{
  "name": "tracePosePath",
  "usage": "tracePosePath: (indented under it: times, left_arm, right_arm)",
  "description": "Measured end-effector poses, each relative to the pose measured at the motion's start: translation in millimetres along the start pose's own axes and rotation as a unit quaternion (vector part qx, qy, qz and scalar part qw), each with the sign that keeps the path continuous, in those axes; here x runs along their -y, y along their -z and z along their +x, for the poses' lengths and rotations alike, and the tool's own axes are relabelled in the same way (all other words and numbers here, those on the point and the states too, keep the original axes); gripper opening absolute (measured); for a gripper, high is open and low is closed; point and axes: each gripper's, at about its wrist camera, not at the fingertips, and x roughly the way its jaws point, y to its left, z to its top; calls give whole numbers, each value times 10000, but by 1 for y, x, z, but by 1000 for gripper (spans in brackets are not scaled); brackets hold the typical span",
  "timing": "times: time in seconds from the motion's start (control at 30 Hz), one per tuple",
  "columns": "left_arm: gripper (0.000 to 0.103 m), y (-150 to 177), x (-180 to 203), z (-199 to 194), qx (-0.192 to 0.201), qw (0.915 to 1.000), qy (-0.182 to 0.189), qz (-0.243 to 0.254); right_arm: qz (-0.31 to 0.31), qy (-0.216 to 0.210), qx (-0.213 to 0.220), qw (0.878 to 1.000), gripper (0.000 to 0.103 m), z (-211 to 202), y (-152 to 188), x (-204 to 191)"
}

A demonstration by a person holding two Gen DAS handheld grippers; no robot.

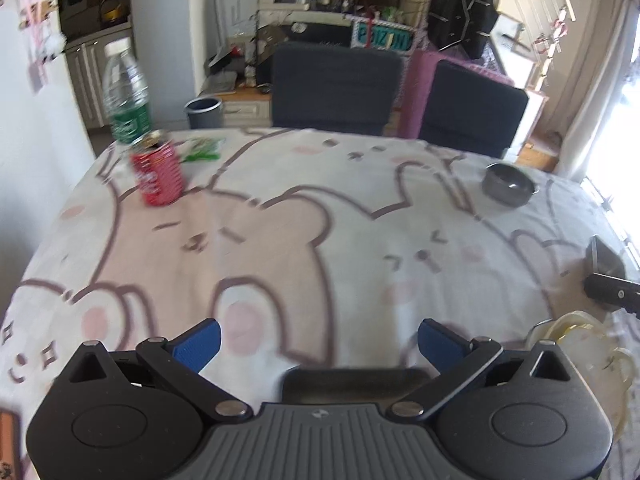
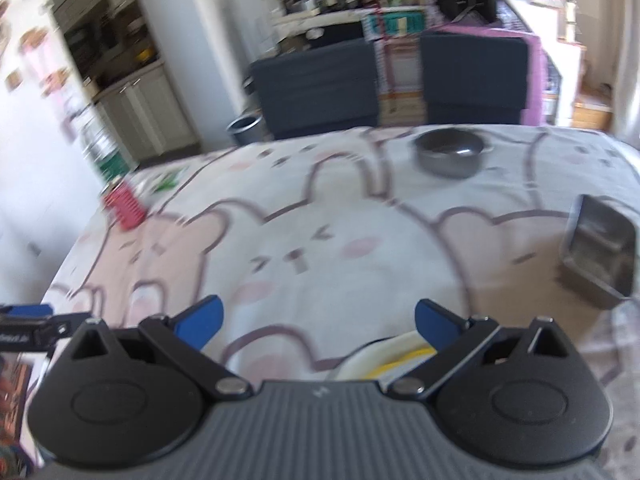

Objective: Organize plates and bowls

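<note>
A dark metal bowl (image 1: 509,187) stands on the far right of the bunny-print tablecloth (image 1: 280,240); it also shows in the right wrist view (image 2: 450,155). A square steel dish (image 2: 600,250) sits at the right edge, and shows partly in the left wrist view (image 1: 606,259). A white and yellow plate or bowl (image 2: 390,360) lies just under my right gripper (image 2: 319,322); its rim shows at the lower right of the left wrist view (image 1: 588,336). My left gripper (image 1: 320,344) is open and empty above the cloth. My right gripper is open and empty too.
A red soda can (image 1: 157,174) and a clear water bottle with a green label (image 1: 126,92) stand at the far left, with a green wrapper (image 1: 202,149) beside them. Two dark chairs (image 1: 336,88) stand behind the table. The right gripper's body (image 1: 612,290) shows at right.
</note>
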Motion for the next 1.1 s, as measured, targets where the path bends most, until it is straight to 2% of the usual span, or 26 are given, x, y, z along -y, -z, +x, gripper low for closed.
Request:
tracePosePath:
  times: [0.17, 0.27, 0.47, 0.6, 0.73, 0.87, 0.97, 1.03, 1.1]
  left_arm:
    - [103, -9, 44, 3, 133, 9992, 382, -11]
    - [103, -12, 73, 4, 186, 9978, 642, 23]
    - [103, -15, 129, 10, 241, 9937, 1096, 21]
    - [103, -14, 162, 16, 354, 9891, 1408, -253]
    - [103, -10, 200, 34, 205, 9863, 1584, -412]
    - [103, -10, 242, 46, 165, 9847, 1727, -188]
    - [98, -12, 269, 60, -62, 9796, 1995, -240]
    - [89, -13, 288, 71, -273, 9747, 2200, -283]
    - [82, -12, 307, 85, -492, 9718, 2288, -277]
  right_arm:
    - [23, 467, 451, 9979, 103, -14, -8, 52]
    - [26, 768, 575, 9954, 103, -21, -14, 87]
    - [332, 1178, 985, 9876, 103, -29, -22, 160]
    - [236, 1438, 1232, 9816, 103, -31, -27, 210]
    - [21, 1529, 1323, 9794, 103, -31, -32, 247]
    - [-138, 1413, 1320, 9810, 103, -16, -43, 272]
    - [-518, 1225, 1037, 9857, 101, 5, -52, 277]
    - [-948, 1111, 686, 9869, 86, 24, -57, 283]
    - [-1240, 1221, 489, 9835, 77, 40, -58, 286]
